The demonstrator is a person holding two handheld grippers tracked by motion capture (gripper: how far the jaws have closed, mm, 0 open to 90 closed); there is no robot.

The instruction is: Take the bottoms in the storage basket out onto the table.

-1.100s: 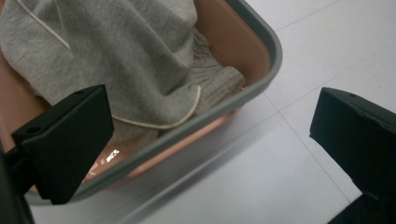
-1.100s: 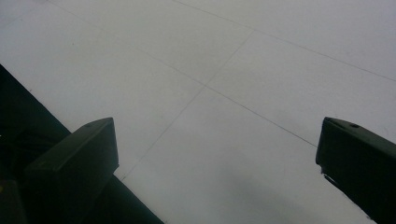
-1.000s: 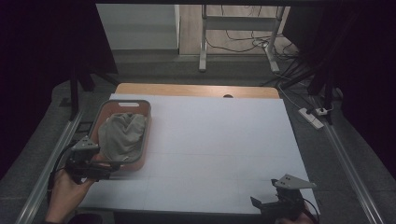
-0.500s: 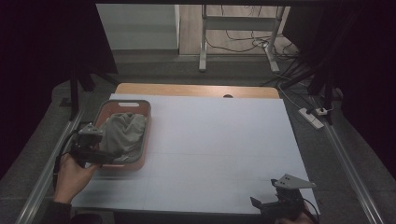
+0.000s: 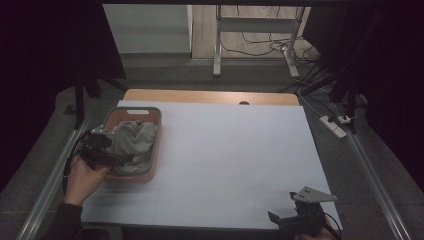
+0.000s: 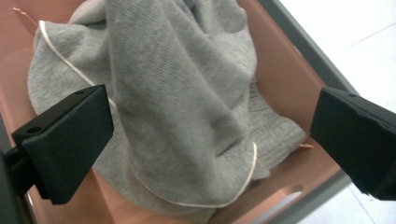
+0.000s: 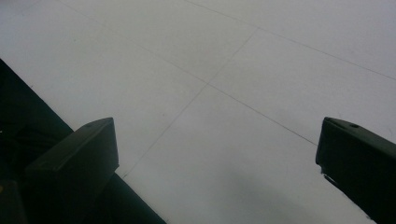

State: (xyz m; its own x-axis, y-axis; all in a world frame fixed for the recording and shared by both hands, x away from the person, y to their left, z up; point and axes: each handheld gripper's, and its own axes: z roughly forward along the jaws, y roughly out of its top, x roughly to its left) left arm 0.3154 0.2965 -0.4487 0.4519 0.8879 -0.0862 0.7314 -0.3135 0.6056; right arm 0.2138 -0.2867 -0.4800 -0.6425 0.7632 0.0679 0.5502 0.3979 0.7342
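A crumpled grey knit garment [image 5: 131, 142] [image 6: 187, 102] with a thin cream edging lies in a salmon-coloured basket [image 5: 150, 165] [image 6: 285, 79] with a grey rim at the table's left. My left gripper [image 5: 116, 157] [image 6: 210, 144] hovers over the basket's near left side, open, its jaws wide apart on either side of the cloth and holding nothing. At the table's front right edge my right gripper [image 5: 285, 220] [image 7: 215, 168] stands open above the bare white tabletop [image 7: 224, 70].
The white tabletop [image 5: 235, 150] stretches between the basket and the right gripper. A wooden strip [image 5: 210, 96] runs along the far edge. Metal rails [image 5: 50, 175] flank both sides; a power strip [image 5: 334, 126] lies on the floor at the right.
My left gripper has moved forward from the basket's near left corner to over the basket and the grey garment. The right gripper has stayed put.
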